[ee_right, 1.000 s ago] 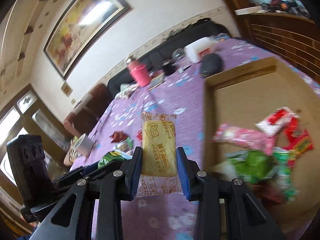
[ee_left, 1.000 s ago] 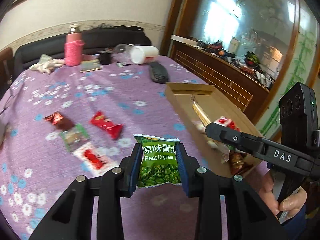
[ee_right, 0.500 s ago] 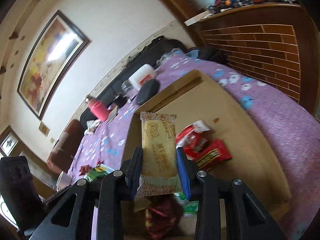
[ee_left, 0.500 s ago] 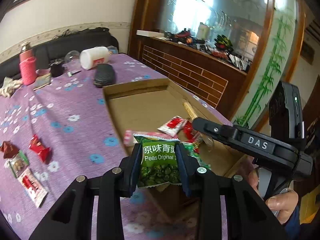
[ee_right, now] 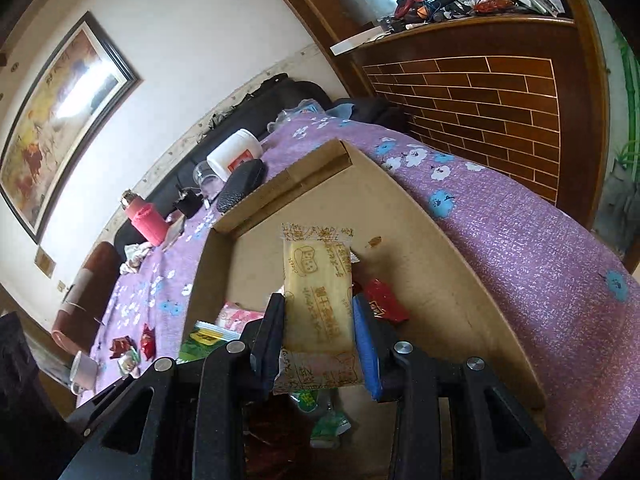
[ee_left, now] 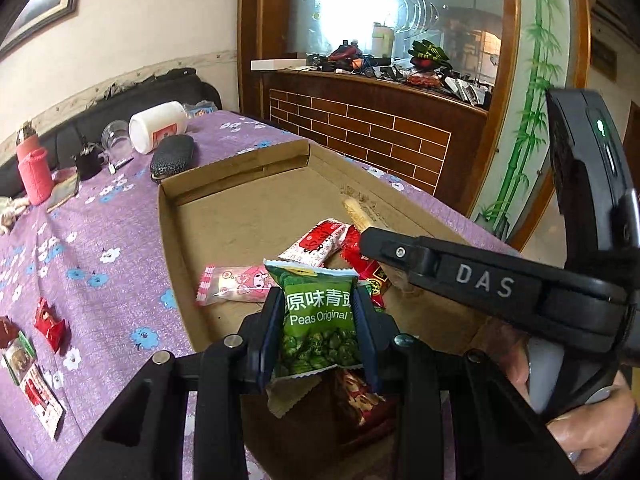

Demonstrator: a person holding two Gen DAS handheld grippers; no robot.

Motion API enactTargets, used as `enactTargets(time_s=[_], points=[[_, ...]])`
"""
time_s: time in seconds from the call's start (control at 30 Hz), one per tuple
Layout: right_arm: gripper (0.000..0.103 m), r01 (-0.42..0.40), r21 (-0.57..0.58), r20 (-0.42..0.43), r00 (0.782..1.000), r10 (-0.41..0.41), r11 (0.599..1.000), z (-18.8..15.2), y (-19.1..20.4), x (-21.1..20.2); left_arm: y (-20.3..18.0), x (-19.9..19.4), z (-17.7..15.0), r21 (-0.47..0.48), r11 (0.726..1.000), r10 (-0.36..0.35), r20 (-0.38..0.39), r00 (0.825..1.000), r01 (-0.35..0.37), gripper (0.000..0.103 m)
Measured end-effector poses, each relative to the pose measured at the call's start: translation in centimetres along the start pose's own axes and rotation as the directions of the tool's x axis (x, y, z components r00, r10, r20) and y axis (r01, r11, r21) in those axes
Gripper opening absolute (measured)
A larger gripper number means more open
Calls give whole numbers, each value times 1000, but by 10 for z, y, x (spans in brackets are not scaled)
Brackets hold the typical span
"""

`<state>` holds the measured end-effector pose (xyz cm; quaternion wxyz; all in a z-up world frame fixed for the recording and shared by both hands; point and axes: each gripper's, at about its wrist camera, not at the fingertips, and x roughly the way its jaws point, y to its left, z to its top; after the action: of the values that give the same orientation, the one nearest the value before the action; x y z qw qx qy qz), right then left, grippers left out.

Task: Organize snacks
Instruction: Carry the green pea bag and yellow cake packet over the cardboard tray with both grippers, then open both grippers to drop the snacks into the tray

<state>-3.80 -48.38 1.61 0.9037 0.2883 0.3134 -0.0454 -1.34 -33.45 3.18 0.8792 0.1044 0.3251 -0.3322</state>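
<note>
box (ee_left: 168,216) on table (ee_left: 100,216) | snack packets (ee_left: 240,286) in box | loose packets (ee_left: 50,326) left of box

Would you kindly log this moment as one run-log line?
left gripper: shut on green pea packet | right gripper: shut on yellow biscuit packet | both over cardboard tray | loose snacks on tablecloth

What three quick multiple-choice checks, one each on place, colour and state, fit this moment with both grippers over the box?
1. Where does the pink character packet lie?
A. in the cardboard box
B. on the purple cloth
C. beside the red flask

2. What colour is the pea packet?
A. yellow
B. green
C. blue

3. What is the right gripper doing?
A. standing open, with nothing in it
B. clamped on the yellow biscuit packet
C. pressing the box wall

Answers: 1 A, it rests on the box floor; 2 B, green wrapper in the left gripper; 3 B, both pads press the packet's sides.
</note>
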Motion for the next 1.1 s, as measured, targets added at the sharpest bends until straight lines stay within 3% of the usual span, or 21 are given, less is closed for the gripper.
enactTargets(time_s=[0.17,1.1], points=[[36,46,-25,-4,999,-46,999,-1,3,4,-5,0,-2,41,999,12,26,1000,-14,34],[39,118,-47,-16,993,-119,992,0,6,13,-1,-1,-5,21,1000,-2,21,1000,1,36]])
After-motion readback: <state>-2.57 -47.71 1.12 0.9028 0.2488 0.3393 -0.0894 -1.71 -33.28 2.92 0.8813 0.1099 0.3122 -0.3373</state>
